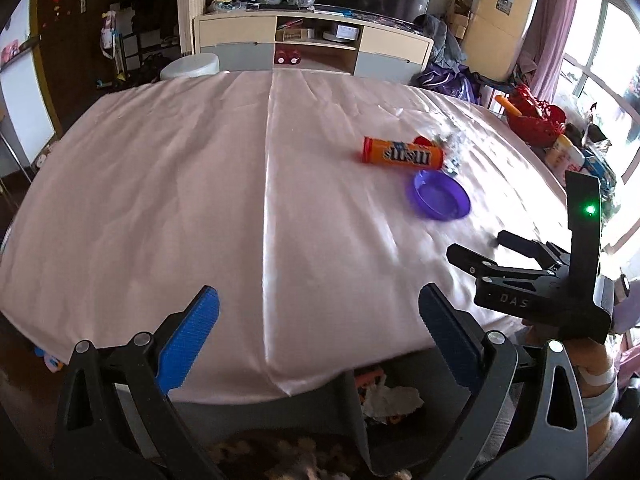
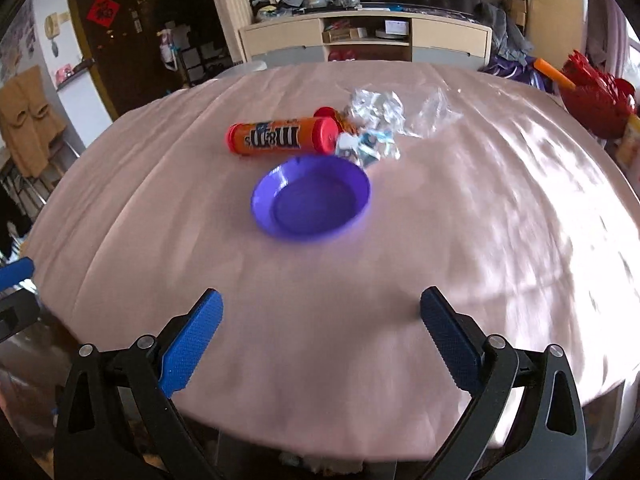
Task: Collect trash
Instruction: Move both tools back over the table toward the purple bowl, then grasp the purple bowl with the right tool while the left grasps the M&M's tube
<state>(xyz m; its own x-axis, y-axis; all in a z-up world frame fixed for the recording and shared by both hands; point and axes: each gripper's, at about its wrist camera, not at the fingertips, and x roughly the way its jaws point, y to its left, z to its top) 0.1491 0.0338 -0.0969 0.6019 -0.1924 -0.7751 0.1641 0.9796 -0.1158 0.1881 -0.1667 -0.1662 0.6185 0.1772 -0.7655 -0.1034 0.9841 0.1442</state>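
Both grippers hover with jaws spread wide over the near edge of the pink-clothed table [image 2: 500,216], holding nothing.

Left gripper [image 1: 318,312] sits over the cloth's centre crease, above a bin [image 1: 384,396] of crumpled paper under the table edge; right gripper [image 2: 320,312] faces the clutter, and its body also shows at the right of the left wrist view. An orange candy tube [image 2: 282,136] lies on its side, long axis running left to right across the right wrist view, its red cap end toward the right, touching crumpled clear wrappers [image 2: 374,120]. A second red cap [image 2: 325,113] peeks out behind it. Just in front rests an upright, empty purple dish [image 2: 310,200], well apart from both grippers.
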